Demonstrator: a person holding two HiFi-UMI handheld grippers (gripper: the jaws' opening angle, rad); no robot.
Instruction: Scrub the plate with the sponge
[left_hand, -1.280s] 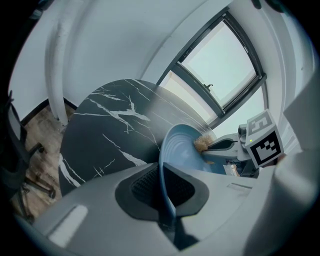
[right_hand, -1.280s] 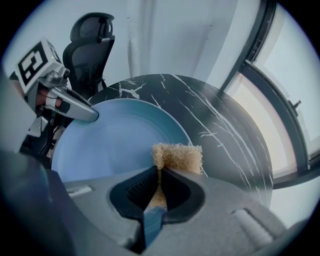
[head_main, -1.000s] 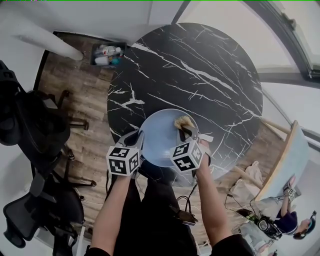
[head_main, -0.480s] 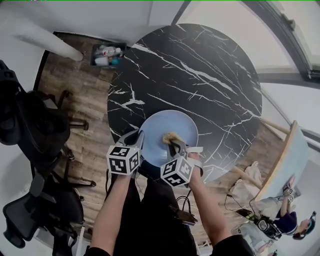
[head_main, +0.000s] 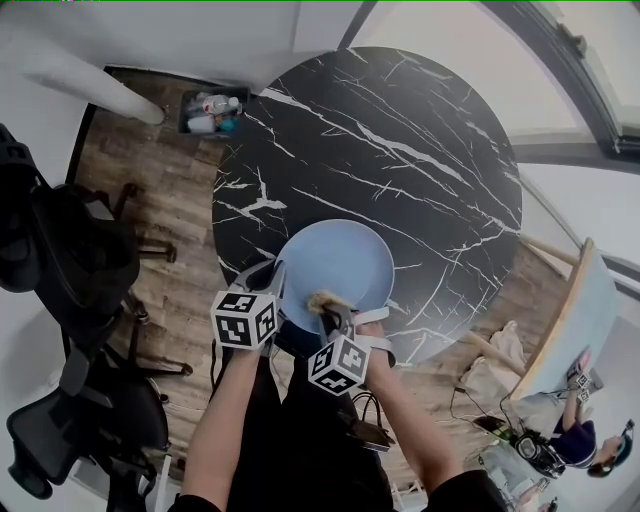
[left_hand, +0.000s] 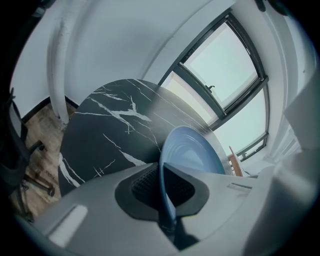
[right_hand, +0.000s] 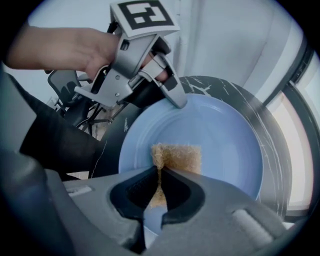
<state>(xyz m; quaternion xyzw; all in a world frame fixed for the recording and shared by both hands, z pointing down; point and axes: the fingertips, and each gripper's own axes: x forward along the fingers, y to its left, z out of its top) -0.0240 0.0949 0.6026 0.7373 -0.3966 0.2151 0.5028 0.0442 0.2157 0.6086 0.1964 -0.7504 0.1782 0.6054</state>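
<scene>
A light blue plate (head_main: 350, 255) lies at the near edge of the round black marble table (head_main: 400, 140). My left gripper (head_main: 274, 287) is shut on the plate's left rim; in the left gripper view the rim (left_hand: 167, 200) runs edge-on between the two pads. My right gripper (head_main: 330, 312) points steeply down, shut on a tan sponge (head_main: 322, 298) that rests on the plate's near part. In the right gripper view the sponge (right_hand: 177, 157) sticks out past the jaws onto the plate (right_hand: 225, 135), and the left gripper (right_hand: 175, 100) clamps the rim beyond it.
Black office chairs (head_main: 70, 260) stand on the wooden floor at the left. A bin of bottles (head_main: 212, 110) sits by the table's far left side. A pale table (head_main: 580, 320) and a seated person (head_main: 575, 440) are at the lower right. Windows lie beyond the table.
My right gripper has dragged the sponge across the plate, from its far right rim to its near side. The left gripper and the plate have stayed put.
</scene>
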